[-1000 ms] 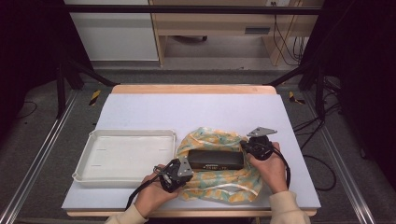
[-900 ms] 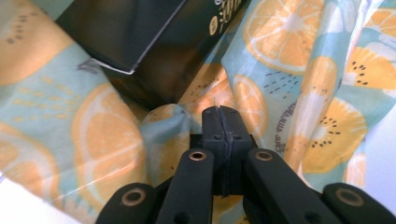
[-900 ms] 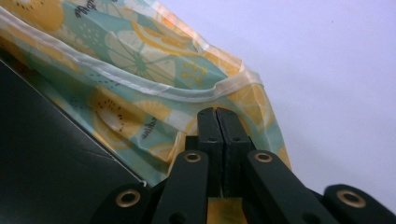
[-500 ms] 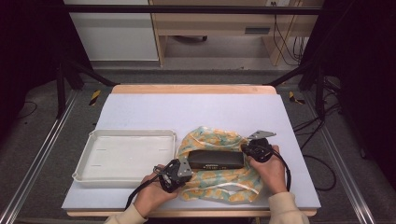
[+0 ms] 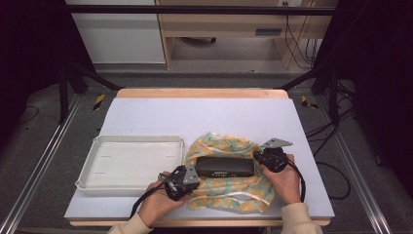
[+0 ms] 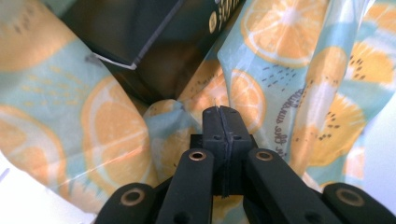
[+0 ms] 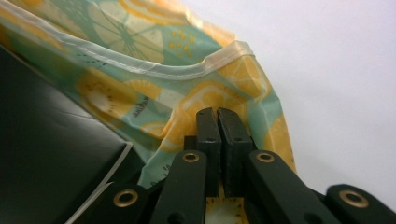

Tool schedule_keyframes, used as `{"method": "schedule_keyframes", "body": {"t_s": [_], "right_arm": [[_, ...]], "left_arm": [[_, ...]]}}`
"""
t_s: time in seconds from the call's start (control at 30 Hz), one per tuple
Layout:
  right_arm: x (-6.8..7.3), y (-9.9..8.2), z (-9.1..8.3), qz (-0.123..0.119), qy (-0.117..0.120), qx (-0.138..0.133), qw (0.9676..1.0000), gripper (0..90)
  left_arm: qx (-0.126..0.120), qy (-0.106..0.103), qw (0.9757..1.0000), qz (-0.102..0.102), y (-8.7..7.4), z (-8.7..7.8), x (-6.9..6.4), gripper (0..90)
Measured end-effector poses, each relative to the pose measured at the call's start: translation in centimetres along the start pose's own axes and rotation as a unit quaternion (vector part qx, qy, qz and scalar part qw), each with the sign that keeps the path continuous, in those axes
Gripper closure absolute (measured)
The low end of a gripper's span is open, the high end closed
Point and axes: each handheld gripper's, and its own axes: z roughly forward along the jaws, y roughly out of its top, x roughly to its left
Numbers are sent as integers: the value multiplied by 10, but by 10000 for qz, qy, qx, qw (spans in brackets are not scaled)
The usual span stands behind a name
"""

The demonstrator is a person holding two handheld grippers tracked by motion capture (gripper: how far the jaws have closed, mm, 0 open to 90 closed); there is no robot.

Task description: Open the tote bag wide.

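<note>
Black box [image 5: 225,166]: long, flat, lying lengthwise on a crumpled bag [image 5: 229,187], in the right half of the table [image 5: 204,114] toward its near edge. Small pale print along the box's near face in the high view, too small to read. In the left gripper view a box corner [image 6: 135,42] shows with a round yellowish mark and part of some lettering at the top edge, cut off and unreadable.

Bag: thin film printed with orange slices on pale teal, clear seam along its rim [image 7: 154,65]. It spreads under and around the box on all sides. Curved dark script is printed on it [image 6: 292,119], blurred; not legible with confidence.

Left gripper [image 5: 182,179]: at the box's left end, near the table's near edge. Jaws pressed together with a pinch of bag film between the pads [image 6: 223,122].

Right gripper [image 5: 271,157]: at the box's right end, grey three-cornered plate on top. Jaws closed together [image 7: 217,122], bag film bunched right at the tips; it appears to be nipped there, though the film inside the pads is hidden.

White tray [image 5: 97,170]: shallow, rectangular, toward the table's left near corner, its right rim just beside the bag.

Table: pale top, wooden strip along the far edge.
</note>
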Motion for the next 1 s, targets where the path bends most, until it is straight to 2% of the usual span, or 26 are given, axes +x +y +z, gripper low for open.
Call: {"method": "schedule_keyframes", "body": {"t_s": [0.17, 0.23, 0.27, 0.33, 0.47, 0.6, 0.67, 0.77, 0.83, 0.93, 1.0], "right_arm": [[7, 5, -26, -15, -70, -469, 9989, 870], [9, 7, -34, -46, -110, -604, 9981, 866], [11, 8, -39, -52, -109, -670, 9977, 861], [15, 10, -45, -77, -114, -765, 9970, 846], [24, 12, -55, -198, -19, -722, 9972, 798], [29, 17, -65, -325, -130, -648, 9973, 662], [28, 19, -67, -292, -153, -541, 9980, 570], [24, 24, -70, -347, -194, -408, 9984, 448], [22, 28, -71, -293, -111, -333, 9990, 370], [20, 34, -73, -321, -29, -204, 9993, 286], [20, 37, -74, -328, 26, -140, 9994, 264]], "left_arm": [[-329, -70, 9994, -66, 6, -15, 2, 888], [-512, -223, 9983, -182, 8, -18, 2, 881], [-529, -218, 9980, -258, 8, -22, 2, 875], [-723, -236, 9965, -359, 10, -27, 3, 846], [-956, -112, 9943, -452, 13, -39, 6, 724], [-1093, 17, 9926, -535, 15, -49, 12, 576], [-1141, 95, 9916, -598, 15, -53, 16, 514], [-1131, 220, 9910, -685, 14, -58, 22, 405], [-1136, 285, 9902, -756, 11, -60, 27, 354], [-1048, 401, 9894, -919, 5, -61, 37, 270], [-1023, 431, 9887, -1010, 2, -62, 44, 239]]}}
